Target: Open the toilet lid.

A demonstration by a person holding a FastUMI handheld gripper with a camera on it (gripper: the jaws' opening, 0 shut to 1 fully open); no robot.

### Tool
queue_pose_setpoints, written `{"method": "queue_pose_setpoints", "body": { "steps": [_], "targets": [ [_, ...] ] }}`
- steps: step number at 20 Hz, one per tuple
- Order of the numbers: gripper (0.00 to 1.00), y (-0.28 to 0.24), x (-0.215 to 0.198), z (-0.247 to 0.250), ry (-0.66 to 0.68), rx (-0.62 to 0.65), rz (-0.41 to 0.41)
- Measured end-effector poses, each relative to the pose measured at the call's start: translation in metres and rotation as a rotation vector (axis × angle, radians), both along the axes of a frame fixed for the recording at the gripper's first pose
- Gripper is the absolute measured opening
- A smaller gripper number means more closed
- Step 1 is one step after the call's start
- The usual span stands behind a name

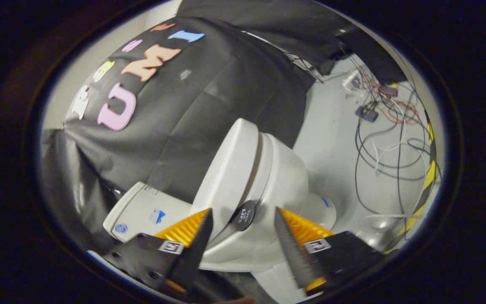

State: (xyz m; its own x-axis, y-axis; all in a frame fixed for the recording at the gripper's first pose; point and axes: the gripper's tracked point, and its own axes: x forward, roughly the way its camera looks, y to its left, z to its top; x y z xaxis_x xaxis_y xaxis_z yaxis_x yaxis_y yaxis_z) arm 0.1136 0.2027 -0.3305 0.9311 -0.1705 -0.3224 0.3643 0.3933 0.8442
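A white toilet stands tilted in my view, its lid (228,169) lying down over the seat and bowl (283,181) with a thin dark seam between them. A round black tab (243,215) sits at the lid's front edge. My gripper (243,210) is open, with one finger on each side of that tab and the lid's front rim. Neither finger presses on the tab or the rim. The tank (141,211) lies beyond the left finger, against the black cloth wall.
Grey floor (331,139) stretches past the bowl. A tangle of black, white and red cables (388,139) with small electronic boxes lies on it farther off. Yellow-black tape (428,177) marks the floor's edge.
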Motion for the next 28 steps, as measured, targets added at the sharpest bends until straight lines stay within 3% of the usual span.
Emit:
{"method": "queue_pose_setpoints", "body": {
  "steps": [1, 3, 7, 10, 14, 28],
  "targets": [
    [0.67, 0.009, -0.007, -0.010, 0.026, 0.036, 0.018],
    [0.48, 0.011, 0.007, 0.004, -0.069, 0.114, 0.002],
    [0.10, 0.013, 0.006, 0.004, -0.036, 0.078, 0.038],
    [0.10, 0.017, 0.002, 0.003, 0.001, -0.038, 0.090],
    [0.10, 0.014, 0.005, 0.007, -0.003, -0.015, 0.082],
    [0.07, 0.018, 0.008, 0.057, 0.063, -0.112, 0.059]
  ]
}}
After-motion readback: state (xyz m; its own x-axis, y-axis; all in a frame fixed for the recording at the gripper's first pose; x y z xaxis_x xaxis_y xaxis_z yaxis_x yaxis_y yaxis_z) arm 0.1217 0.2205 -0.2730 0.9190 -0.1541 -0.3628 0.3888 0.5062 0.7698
